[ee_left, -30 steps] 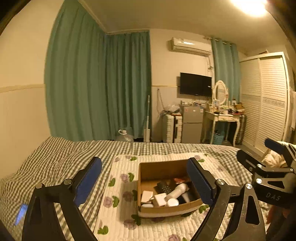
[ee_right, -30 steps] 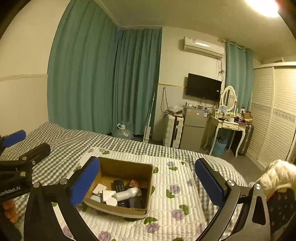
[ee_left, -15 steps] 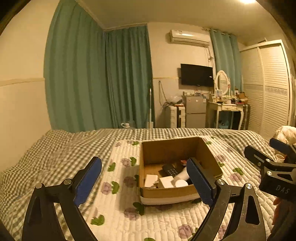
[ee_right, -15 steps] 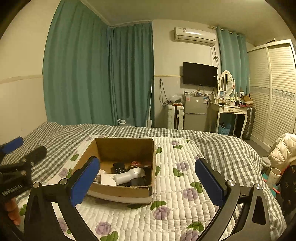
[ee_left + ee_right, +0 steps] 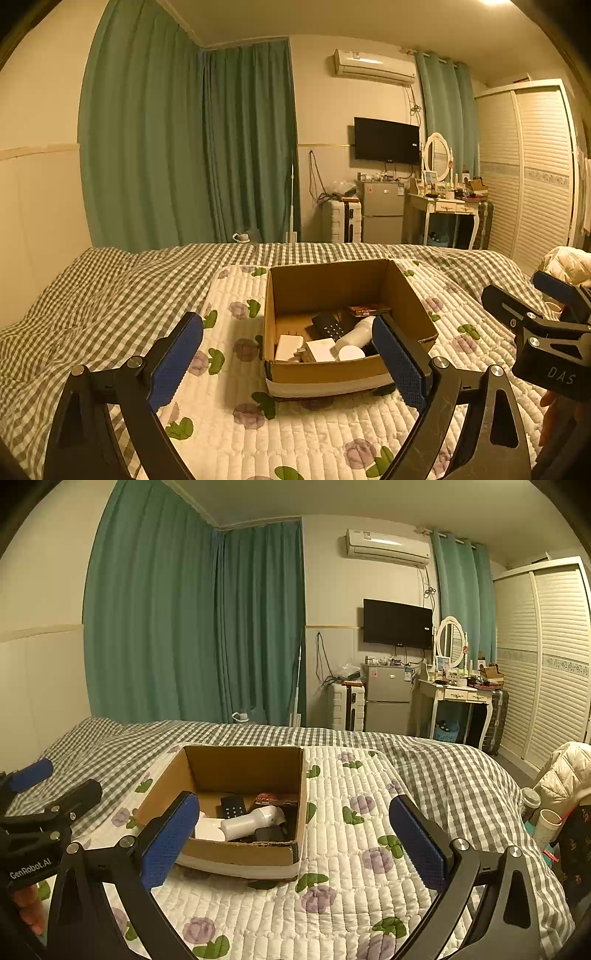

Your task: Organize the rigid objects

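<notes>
Both tongs have dropped lower and closer to the cardboard box (image 5: pixel 347 325) on the bed's floral quilt (image 5: pixel 295 435); left tongs (image 5: pixel 291 362) and right tongs (image 5: pixel 295 845) gape wide, empty. The remote (image 5: pixel 327 325), white bottle (image 5: pixel 255 821) and chargers lie jumbled inside, within reach.

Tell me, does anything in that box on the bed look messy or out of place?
Yes. Inside the cardboard box, the white bottle lies on its side across a black remote and white blocks, all heaped together unsorted. Nothing looks spilled or broken.
</notes>
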Demonstrator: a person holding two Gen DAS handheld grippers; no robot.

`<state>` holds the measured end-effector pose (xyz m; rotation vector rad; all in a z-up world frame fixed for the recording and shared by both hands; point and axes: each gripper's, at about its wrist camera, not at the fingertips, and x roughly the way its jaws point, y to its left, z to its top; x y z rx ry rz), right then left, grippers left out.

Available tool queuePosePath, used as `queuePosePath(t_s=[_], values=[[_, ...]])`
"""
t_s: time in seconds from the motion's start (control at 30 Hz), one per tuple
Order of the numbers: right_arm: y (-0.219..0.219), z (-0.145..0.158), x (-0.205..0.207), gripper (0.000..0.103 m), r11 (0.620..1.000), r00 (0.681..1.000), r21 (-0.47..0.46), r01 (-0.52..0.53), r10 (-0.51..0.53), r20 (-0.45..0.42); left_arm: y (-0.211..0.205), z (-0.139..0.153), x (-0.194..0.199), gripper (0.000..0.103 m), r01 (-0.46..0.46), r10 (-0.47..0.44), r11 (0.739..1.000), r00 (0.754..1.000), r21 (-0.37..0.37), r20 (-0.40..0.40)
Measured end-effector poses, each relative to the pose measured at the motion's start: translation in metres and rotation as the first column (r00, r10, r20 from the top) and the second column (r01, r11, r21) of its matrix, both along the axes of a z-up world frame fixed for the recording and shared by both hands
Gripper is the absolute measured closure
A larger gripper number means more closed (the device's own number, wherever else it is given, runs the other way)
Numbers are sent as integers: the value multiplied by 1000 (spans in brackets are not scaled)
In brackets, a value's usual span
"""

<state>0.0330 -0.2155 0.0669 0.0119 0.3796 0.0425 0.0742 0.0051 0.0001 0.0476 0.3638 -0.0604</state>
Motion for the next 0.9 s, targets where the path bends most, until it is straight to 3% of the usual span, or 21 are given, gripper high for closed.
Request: queuePosePath(t_s=[0.9], values=[[6,-8,7,0,1000,999,-29,-10,9,-32,6,-3,1,8,-18,18,1000,1000,-4,-23]])
